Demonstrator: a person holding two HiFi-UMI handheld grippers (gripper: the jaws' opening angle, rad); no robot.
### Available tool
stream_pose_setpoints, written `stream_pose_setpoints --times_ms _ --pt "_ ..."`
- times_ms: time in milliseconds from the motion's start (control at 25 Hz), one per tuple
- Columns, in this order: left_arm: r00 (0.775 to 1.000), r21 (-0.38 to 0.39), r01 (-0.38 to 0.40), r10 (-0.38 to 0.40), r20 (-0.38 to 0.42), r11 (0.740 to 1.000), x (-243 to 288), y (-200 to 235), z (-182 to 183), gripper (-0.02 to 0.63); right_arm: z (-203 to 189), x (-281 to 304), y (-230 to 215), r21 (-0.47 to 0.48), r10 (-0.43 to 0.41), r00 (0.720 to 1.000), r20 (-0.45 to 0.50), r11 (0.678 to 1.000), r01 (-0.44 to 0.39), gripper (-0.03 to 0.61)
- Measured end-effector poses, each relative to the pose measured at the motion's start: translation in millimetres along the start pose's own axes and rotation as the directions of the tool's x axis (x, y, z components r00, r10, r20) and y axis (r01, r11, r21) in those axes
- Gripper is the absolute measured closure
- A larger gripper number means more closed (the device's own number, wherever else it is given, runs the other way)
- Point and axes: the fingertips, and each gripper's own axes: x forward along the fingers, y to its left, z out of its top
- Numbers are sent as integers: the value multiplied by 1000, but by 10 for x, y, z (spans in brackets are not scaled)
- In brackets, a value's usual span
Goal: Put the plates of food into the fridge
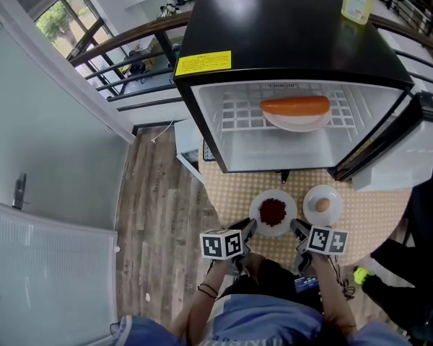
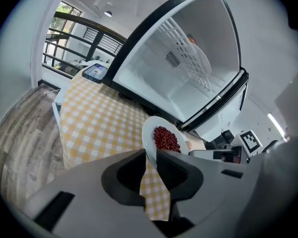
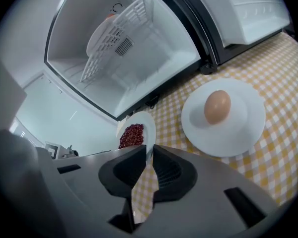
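The checkered worktop [image 1: 375, 207] is carrying an open fridge [image 1: 289, 42] at its far side. Near the front edge, the left claw [image 2: 150, 155] and the right claw [image 3: 149, 152] are both clamping opposite rims of the bean plate [image 1: 273, 213]. The step in hand seems to be the pick-up. Next it is needing a level lift into the fridge.

I see a table [image 1: 379, 207] under a yellow checked cloth. On it stand a black fridge [image 1: 289, 42], a plate of red beans [image 1: 273, 213] and, just beside it, a plate with an egg [image 1: 322, 205]. The fridge's wire shelf [image 1: 238, 114] bears another plate [image 1: 296, 123].
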Motion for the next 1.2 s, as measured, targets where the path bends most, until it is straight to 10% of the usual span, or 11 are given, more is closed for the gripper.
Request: stream_pose_setpoints --times_ms 520,960,1200 --pt "981 -1 -4 4 195 1000 150 -229 901 548 859 72 166 -46 38 995 96 998 -34 525" --pt "982 -124 -9 32 185 992 595 -11 1315 548 1362 413 54 104 -27 982 186 995 7 531" --pt "990 -73 -16 26 141 997 748 58 1443 548 1458 564 -44 169 -108 973 203 983 74 534"
